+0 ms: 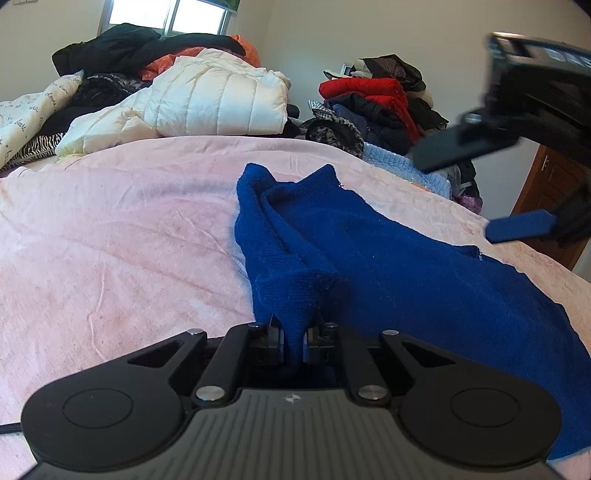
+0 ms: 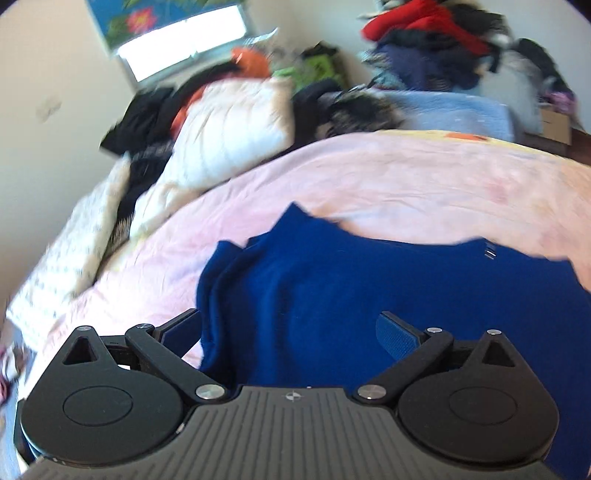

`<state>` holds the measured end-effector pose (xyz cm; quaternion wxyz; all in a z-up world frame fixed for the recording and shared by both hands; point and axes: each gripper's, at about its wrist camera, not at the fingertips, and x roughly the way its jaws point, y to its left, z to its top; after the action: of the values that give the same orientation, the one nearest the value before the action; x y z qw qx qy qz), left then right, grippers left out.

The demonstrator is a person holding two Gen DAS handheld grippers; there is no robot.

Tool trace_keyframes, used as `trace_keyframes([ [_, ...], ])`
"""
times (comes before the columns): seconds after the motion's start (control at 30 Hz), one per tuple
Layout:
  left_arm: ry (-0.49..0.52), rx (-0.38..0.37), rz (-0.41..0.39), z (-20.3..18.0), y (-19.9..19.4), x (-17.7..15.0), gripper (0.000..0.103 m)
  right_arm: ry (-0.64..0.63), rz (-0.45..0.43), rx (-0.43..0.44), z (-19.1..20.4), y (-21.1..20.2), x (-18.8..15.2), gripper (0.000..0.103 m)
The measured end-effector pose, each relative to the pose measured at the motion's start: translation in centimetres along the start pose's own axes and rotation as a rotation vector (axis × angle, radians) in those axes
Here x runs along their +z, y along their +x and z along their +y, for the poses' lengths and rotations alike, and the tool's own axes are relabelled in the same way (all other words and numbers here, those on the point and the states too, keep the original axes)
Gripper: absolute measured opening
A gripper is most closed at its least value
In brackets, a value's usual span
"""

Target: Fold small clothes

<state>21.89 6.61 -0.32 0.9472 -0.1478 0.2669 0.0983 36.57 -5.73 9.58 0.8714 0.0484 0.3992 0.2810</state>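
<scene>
Left claw (image 1: 293,341) clamped tight on a pinched-up fold of the blue sweater (image 1: 369,243), cloth rising in a small peak just ahead of the closed jaws. Rest of the sweater spread flat beyond and to the right of that claw, on the pink bedspread (image 1: 129,229), with a rolled ridge running away from the pinch toward the far edge. Bare pink cover to the claw's left.

Right claw (image 2: 291,332) wide open, nothing pressed between the blue pads (image 2: 397,338); sweater (image 2: 369,288) lying below and ahead of it, apart from the pads. Same claw visible from the left camera, blurred, hanging above and to the right of the sweater (image 1: 491,188).

Far beyond both claws, past the sweater: a white puffy jacket (image 1: 221,99) among dark clothes, and a heap topped by a red garment (image 1: 369,90) farther right. Window (image 1: 166,14) on the back wall, behind the clothes.
</scene>
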Motion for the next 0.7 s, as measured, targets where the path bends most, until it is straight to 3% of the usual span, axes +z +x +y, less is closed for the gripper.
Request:
trace_keyframes([
  [0.1, 0.002, -0.001, -0.001, 0.0, 0.0, 0.0, 0.008, -0.078, 0.072, -0.039, 2.6, 3.1, 1.8, 0.100],
  [0.23, -0.007, -0.009, -0.001, 0.3, 0.0, 0.1, 0.008, -0.118, 0.207, -0.030, 5.0, 6.7, 3.2, 0.097],
  [0.53, -0.010, -0.018, -0.004, 0.4, -0.1, 0.1, 0.008, -0.236, 0.364, -0.115, 9.5, 13.0, 5.3, 0.095],
  [0.63, -0.015, -0.024, -0.004, 0.6, 0.0, 0.1, 0.008, -0.279, 0.419, -0.118, 11.0, 14.9, 5.4, 0.084],
  [0.7, -0.015, -0.027, -0.005, 0.6, -0.1, 0.1, 0.008, -0.256, 0.471, -0.106, 11.3, 16.1, 5.3, 0.055],
])
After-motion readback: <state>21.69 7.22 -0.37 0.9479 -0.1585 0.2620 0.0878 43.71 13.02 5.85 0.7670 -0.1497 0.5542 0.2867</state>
